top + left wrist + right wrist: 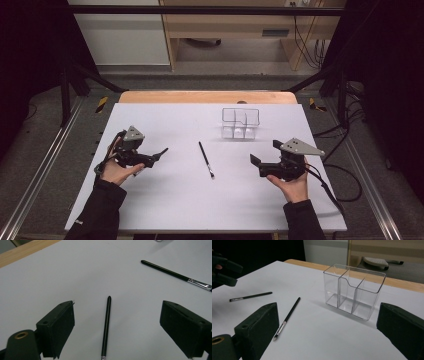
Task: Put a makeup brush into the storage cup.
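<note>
- The left gripper (117, 322) has its jaws wide apart and holds nothing. A thin black brush (106, 327) lies flat on the white bench (62, 277) right between them, in the lower centre of the left gripper view.
- That brush's long axis runs up and down the frame, along the jaws' reach, so they stand on either side of its handle (the pointed end is farthest from the camera).
- A second brush (206, 159) lies in the middle of the high view, about midway between the two hands. Its bristle end points toward the bottom of the frame.
- The right gripper (262, 159) sits lower right in the high view, jaws spread and empty. The clear divided holder (240, 123) stands above centre, nearer to this hand.
- My judgement: the left jaws are already lined up on the nearer brush, so closing across its handle looks like the coming move, with the holder well off toward the upper right as the likely drop place.
</note>
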Demonstrator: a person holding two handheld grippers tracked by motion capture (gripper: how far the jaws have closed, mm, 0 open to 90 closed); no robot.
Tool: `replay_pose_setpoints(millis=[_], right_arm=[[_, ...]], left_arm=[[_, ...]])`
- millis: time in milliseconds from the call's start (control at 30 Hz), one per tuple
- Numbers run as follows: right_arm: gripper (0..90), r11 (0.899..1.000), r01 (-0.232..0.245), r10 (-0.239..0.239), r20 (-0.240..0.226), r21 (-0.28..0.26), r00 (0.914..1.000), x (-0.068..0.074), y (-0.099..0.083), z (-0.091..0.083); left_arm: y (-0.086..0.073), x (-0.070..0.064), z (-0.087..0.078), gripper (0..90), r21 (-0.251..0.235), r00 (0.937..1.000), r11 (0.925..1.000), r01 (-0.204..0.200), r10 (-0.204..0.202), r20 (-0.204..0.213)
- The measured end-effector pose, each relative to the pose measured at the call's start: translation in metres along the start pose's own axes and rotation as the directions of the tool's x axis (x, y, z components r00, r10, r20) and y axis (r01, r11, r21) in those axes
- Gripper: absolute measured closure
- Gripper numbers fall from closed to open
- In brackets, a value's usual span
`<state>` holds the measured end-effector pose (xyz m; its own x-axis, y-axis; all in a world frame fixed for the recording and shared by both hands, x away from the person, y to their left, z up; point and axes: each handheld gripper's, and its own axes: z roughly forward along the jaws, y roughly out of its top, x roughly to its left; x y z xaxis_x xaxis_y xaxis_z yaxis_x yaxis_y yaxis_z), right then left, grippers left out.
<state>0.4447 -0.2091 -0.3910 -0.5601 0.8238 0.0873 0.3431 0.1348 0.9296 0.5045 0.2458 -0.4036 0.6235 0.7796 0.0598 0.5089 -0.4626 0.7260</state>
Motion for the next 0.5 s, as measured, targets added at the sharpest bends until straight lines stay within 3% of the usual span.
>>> replay_pose_setpoints(millis=[500], right_arm=[[4.8, 1.000, 0.006, -0.006, -0.002, 0.012, 1.0000, 0.001, -0.001, 0.003]], left_arm=[[-0.005, 0.008, 0.025, 19.2, 0.116, 0.9997, 0.9931, -0.016, 0.019, -0.018]])
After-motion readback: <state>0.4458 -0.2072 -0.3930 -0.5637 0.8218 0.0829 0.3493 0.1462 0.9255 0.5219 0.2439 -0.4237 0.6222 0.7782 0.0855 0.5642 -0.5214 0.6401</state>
